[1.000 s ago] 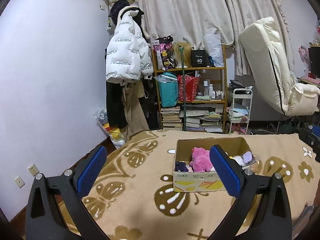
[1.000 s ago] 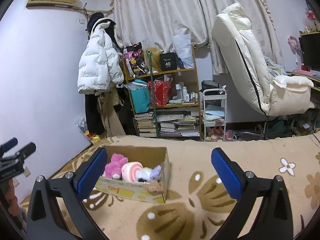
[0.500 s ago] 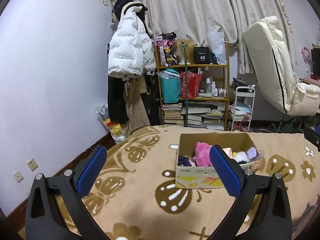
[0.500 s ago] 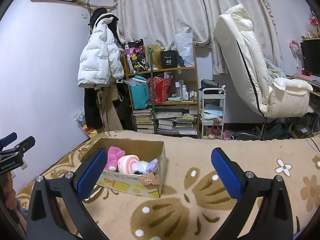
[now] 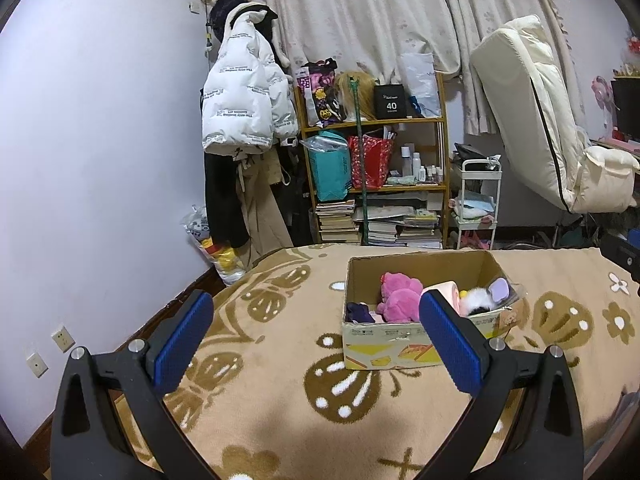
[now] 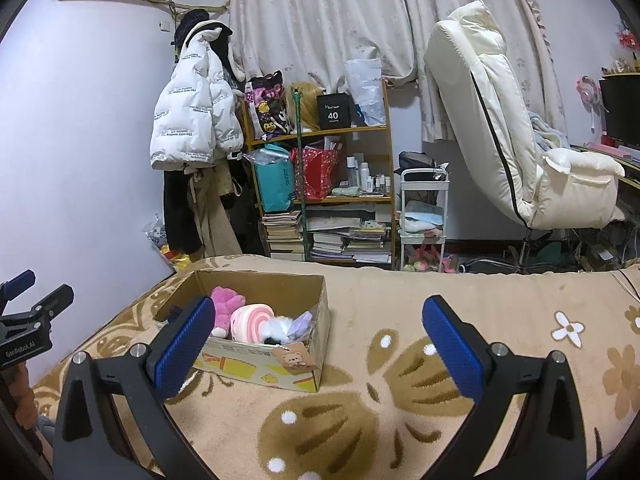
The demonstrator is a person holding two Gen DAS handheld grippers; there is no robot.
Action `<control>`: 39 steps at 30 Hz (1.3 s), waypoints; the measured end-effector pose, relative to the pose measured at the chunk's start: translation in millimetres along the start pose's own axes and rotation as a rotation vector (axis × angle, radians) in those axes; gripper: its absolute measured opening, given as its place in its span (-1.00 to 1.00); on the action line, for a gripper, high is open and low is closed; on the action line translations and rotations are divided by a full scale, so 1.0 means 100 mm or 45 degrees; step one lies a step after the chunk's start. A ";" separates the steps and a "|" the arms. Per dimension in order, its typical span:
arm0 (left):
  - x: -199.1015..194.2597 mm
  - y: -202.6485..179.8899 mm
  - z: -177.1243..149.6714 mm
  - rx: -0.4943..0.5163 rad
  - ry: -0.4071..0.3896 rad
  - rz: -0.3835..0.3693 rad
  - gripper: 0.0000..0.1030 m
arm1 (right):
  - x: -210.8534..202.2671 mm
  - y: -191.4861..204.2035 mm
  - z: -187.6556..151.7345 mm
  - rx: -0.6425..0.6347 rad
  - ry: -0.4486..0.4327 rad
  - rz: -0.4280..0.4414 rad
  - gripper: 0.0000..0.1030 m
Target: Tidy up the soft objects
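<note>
A cardboard box (image 5: 384, 336) (image 6: 280, 372) sits on a beige patterned blanket (image 5: 280, 380) (image 6: 400, 400). Inside lie a pink plush toy (image 5: 400, 298) (image 6: 226, 304), a pink-and-white roll-shaped plush (image 6: 252, 320) (image 5: 442, 290), a white furry toy (image 5: 478, 300) (image 6: 278, 326), a lilac piece (image 5: 502, 291) (image 6: 302, 322) and a dark item (image 5: 358, 312). My left gripper (image 5: 316, 340) is open and empty, hovering short of the box, which lies ahead to the right. My right gripper (image 6: 320, 348) is open and empty; the box lies ahead to its left.
A wooden shelf (image 5: 376, 184) (image 6: 324, 196) packed with bags and books stands beyond the bed edge. A white puffer jacket (image 5: 244, 108) hangs on the left wall. A white cart (image 6: 422, 216) and a cream recliner chair (image 6: 520, 152) stand at the right.
Both grippers have drawn back and risen slightly, so the box sits a little lower and farther in each view. Neither gripper's opening has changed.
</note>
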State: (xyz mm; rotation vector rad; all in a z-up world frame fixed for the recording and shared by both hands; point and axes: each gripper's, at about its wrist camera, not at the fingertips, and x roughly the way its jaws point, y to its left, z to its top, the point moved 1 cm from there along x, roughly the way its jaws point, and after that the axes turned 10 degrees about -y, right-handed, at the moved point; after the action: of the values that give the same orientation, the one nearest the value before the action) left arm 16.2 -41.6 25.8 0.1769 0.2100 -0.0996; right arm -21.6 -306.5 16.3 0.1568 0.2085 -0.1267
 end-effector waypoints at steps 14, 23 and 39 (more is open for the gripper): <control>0.02 -0.03 -0.02 -0.002 0.005 -0.004 0.97 | 0.00 -0.02 0.01 -0.002 0.001 0.001 1.00; 0.06 -0.03 -0.04 -0.002 0.015 -0.012 0.97 | 0.01 -0.03 0.01 -0.002 0.004 0.005 1.00; 0.05 -0.03 -0.04 -0.001 0.014 -0.009 0.97 | 0.01 -0.05 0.02 -0.002 0.005 0.003 1.00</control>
State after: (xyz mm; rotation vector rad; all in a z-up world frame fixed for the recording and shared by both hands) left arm 19.9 -44.0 20.7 0.1759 0.2214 -0.1057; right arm -20.8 -312.3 17.2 0.1559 0.2125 -0.1236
